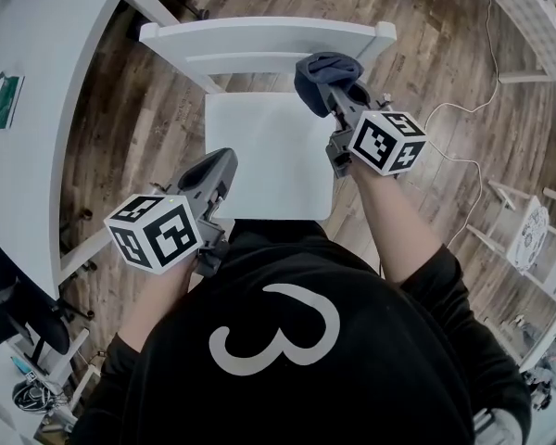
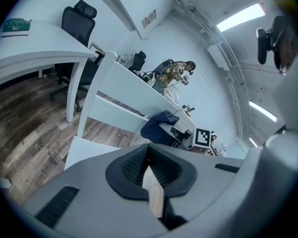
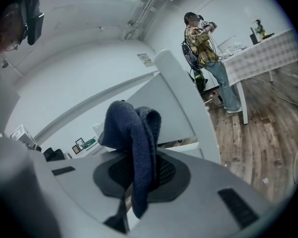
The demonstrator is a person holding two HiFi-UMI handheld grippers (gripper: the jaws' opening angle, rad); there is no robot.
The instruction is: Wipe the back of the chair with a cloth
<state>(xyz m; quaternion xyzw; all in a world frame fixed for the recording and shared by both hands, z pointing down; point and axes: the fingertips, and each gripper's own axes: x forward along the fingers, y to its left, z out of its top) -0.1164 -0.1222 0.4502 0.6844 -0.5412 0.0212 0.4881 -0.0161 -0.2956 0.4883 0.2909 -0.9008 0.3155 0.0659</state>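
Near the chair back [image 1: 259, 37], right gripper [image 3: 139, 175] pinches a blue cloth [image 3: 129, 128]; left gripper [image 2: 148, 155] closed, empty.

chair [image 1: 269, 156] seat front: hidden under torso [image 1: 287, 341] | cloth [image 1: 320, 70]: covers right tool [image 1: 333, 92] tips | desk [image 1: 56, 82]: cut off left

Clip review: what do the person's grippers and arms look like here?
The left gripper and right gripper both have grey moulded bodies with dark ribbed pads. Each carries a white cube printed with black square markers: left cube, right cube. The person wears a black top with a large white 3. Its sleeves stop near the elbows.
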